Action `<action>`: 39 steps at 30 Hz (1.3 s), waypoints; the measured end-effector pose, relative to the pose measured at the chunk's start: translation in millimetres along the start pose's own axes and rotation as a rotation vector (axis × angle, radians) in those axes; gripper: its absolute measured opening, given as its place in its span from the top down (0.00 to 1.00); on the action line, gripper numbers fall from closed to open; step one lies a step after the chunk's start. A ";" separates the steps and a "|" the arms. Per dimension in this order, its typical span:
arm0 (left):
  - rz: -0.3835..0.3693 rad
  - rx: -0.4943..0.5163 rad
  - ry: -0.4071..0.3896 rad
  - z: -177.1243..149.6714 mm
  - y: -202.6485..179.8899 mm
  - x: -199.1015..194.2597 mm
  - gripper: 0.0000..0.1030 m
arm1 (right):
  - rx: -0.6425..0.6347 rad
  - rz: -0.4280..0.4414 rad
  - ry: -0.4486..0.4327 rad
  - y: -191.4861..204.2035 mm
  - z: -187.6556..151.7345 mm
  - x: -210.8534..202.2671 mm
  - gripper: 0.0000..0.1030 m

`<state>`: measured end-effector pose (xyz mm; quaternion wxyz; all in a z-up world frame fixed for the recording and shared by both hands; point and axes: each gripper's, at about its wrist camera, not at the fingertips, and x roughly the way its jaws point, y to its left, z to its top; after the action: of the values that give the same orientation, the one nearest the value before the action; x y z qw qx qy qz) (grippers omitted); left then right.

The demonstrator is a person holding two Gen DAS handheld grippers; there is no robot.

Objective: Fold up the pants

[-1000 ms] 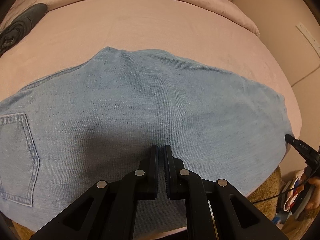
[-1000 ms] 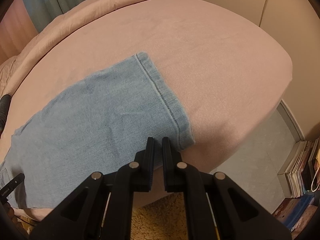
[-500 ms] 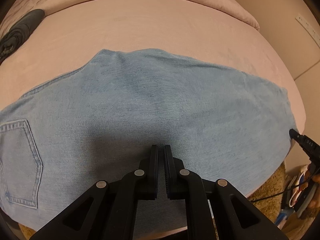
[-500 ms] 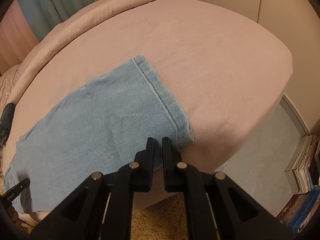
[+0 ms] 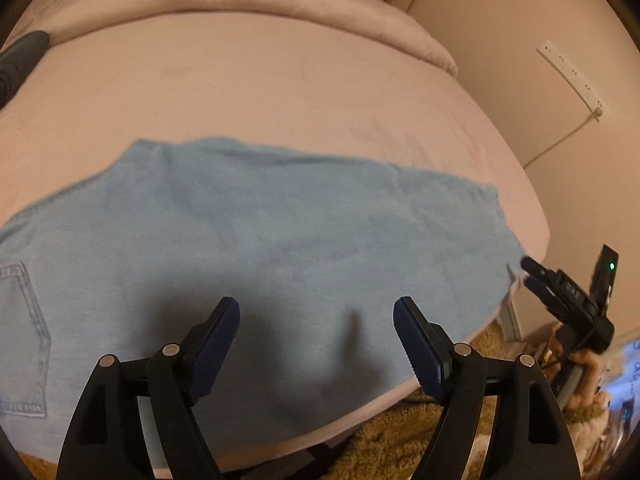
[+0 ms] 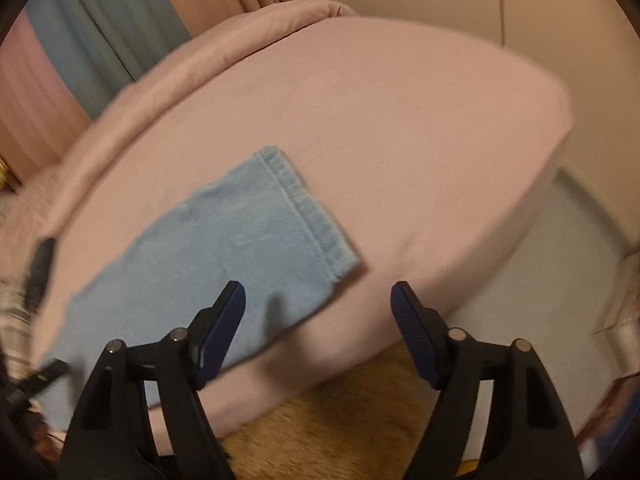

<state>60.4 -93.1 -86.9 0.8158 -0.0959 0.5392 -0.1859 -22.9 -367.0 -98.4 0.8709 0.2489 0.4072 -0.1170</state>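
Observation:
Light blue jeans (image 5: 280, 240) lie flat across the pink bed (image 5: 280, 92), with a back pocket (image 5: 24, 332) at the left. My left gripper (image 5: 316, 310) hovers over the near edge of the jeans. Its jaws are opening and nothing is between them. The hemmed leg end (image 6: 308, 216) shows in the right wrist view. My right gripper (image 6: 318, 294) hangs above the bed's edge just right of that hem, jaws opening, with nothing between them. From the left wrist view, the right gripper (image 5: 528, 272) sits at the leg end, held by a hand (image 5: 580, 360).
A dark grey object (image 5: 20, 60) lies on the bed at the far left. A rolled pink duvet (image 5: 240, 0) runs along the back. A tan shaggy rug (image 6: 340, 420) lies under the bed's near edge. A wall with a power strip (image 5: 572, 76) stands at the right.
Both grippers went from shut to wide open. Both have drawn back a little from the jeans, and the right wrist view has swung and blurred.

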 end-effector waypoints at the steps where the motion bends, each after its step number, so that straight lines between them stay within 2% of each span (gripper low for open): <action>1: -0.006 -0.007 0.016 -2.5 1.2 3.2 0.23 | 0.015 0.043 0.009 0.2 0.7 6.4 0.39; 4: -0.022 -0.047 0.063 -5.2 8.5 14.2 0.23 | 0.021 0.100 0.032 4.6 -4.2 25.0 0.41; 5: -0.030 -0.061 0.071 -5.3 11.6 15.7 0.23 | 0.020 0.102 0.018 6.0 -5.2 28.9 0.41; 6: -0.043 -0.068 0.065 -5.3 12.5 14.4 0.23 | 0.020 0.108 -0.002 10.4 -3.9 30.2 0.45; 7: -0.054 -0.071 0.059 -6.2 15.1 11.7 0.23 | 0.035 0.112 -0.011 11.2 -2.5 30.6 0.51; 8: -0.067 -0.073 0.051 -4.7 16.5 9.3 0.23 | 0.056 0.104 -0.016 11.0 -0.4 30.8 0.69; 9: -0.076 -0.075 0.044 -5.8 18.4 3.3 0.23 | 0.070 0.103 -0.020 10.8 2.5 31.9 0.81; 10: -0.085 -0.079 0.036 -3.3 17.9 0.9 0.23 | 0.074 0.140 -0.022 13.7 4.2 30.2 0.85; 12: -0.119 -0.090 0.018 3.7 18.7 -7.8 0.23 | 0.038 0.146 -0.047 29.6 6.0 21.7 0.86; 14: -0.188 -0.095 -0.008 8.2 23.2 -21.4 0.23 | -0.081 0.134 -0.105 61.2 5.1 1.8 0.87; 16: -0.251 -0.103 -0.021 18.9 21.2 -28.5 0.23 | -0.207 0.178 -0.157 98.8 0.2 -21.2 0.87; 18: -0.305 -0.118 -0.034 29.0 18.6 -34.5 0.23 | -0.301 0.240 -0.168 131.1 -8.1 -35.6 0.87; 20: -0.327 -0.113 -0.050 39.0 13.2 -37.7 0.23 | -0.382 0.301 -0.142 162.9 -21.5 -40.6 0.88; 23: -0.314 -0.088 -0.060 49.2 4.4 -32.6 0.23 | -0.448 0.386 -0.075 201.5 -41.6 -26.8 0.88; 27: -0.318 -0.093 0.003 55.4 -1.0 -8.0 0.23 | -0.529 0.421 0.056 233.6 -80.5 -1.2 0.88; 29: -0.277 -0.093 0.025 55.2 -1.6 4.3 0.23 | -0.536 0.445 0.095 232.9 -94.4 0.5 0.88; 30: -0.253 -0.099 0.042 53.7 -0.4 9.4 0.28 | -0.545 0.458 0.108 235.9 -100.0 1.3 0.88; 31: -0.241 -0.111 0.054 52.0 1.2 15.4 0.55 | -0.554 0.457 0.108 239.8 -103.4 1.1 0.88; 33: -0.209 -0.112 0.071 50.0 2.4 20.9 0.90 | -0.568 0.466 0.114 248.4 -105.2 -0.7 0.88; 36: -0.175 -0.084 0.002 48.9 4.2 -2.9 0.95 | -0.606 0.476 0.107 263.3 -104.2 -5.9 0.88; 39: -0.111 -0.032 -0.075 49.2 8.8 -36.3 0.95 | -0.635 0.554 0.099 283.5 -105.5 -13.3 0.87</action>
<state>94.6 -72.4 -39.7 0.8222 -0.1458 0.5050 -0.2184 15.2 -70.6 -49.7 0.8824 0.0735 0.3820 0.2648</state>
